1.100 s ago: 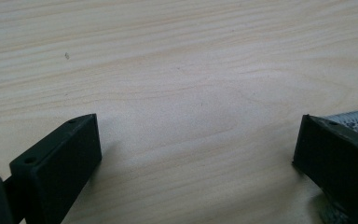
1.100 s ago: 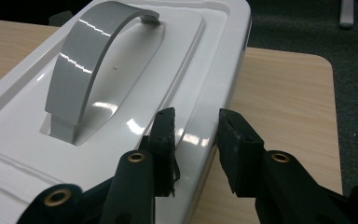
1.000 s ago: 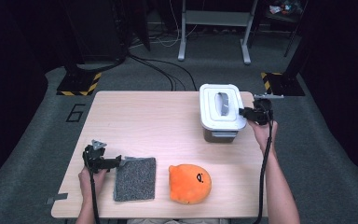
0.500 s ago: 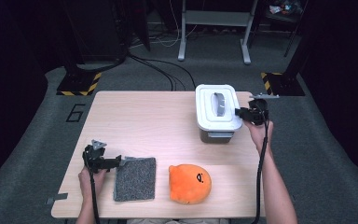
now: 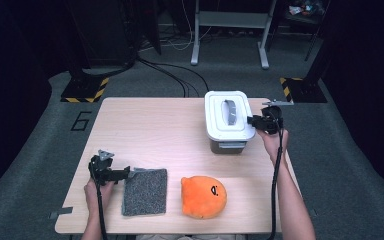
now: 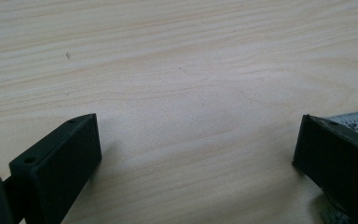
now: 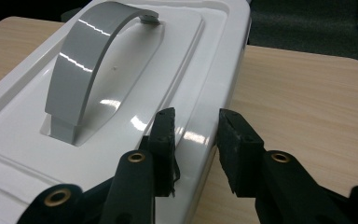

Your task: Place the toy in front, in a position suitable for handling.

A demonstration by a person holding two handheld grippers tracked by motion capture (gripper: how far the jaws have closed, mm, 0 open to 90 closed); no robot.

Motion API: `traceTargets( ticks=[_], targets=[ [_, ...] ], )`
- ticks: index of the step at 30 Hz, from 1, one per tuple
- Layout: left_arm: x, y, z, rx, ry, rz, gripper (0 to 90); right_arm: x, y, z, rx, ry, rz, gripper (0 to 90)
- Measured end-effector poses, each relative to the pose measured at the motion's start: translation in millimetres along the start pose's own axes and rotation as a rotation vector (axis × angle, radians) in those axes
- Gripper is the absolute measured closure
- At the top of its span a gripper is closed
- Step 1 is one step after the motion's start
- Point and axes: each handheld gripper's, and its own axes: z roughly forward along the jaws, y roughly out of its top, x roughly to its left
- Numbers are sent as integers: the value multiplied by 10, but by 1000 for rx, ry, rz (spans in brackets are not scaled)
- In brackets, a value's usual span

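so we've got the white lid [image 5: 228, 116] of the grey storage box [image 5: 227, 146] pinched along its 3 o'clock edge by the right gripper [image 5: 252, 120]. in the right gripper view the right gripper [image 7: 196, 140] has its jaws clamped over the lid's rim, one pad on top of the white plastic and the other down the outside. from above the lid looks lifted and not squarely seated on the box, which sits toward 1 o'clock on the wooden table [image 5: 150, 135]. the lid's grey handle [image 7: 86, 60] arches up in its recessed middle.

our left gripper [image 5: 125, 174] is down at about 8 o'clock on the table, low over the wood, with its jaws spread wide apart and nothing between them. in the left gripper view the left gripper [image 6: 196, 158] shows bare wood in the gap, and the corner of the grey cloth [image 6: 356, 122] sits right by one jaw. from the high view that grey cloth [image 5: 145, 191] lies flat at roughly 6 o'clock, its near edge touching or just beside the jaw tip, can't tell which. the orange plush toy [image 5: 203, 196] sits just beside the cloth, on its 3 o'clock side.
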Motion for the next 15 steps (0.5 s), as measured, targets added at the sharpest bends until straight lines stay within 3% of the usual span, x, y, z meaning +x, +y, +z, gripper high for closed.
traceTargets(
  ticks=[15],
  targets=[
    [0, 0, 0, 0, 0, 0, 3, 101, 15, 51, -1, 13, 1, 670]
  ],
)
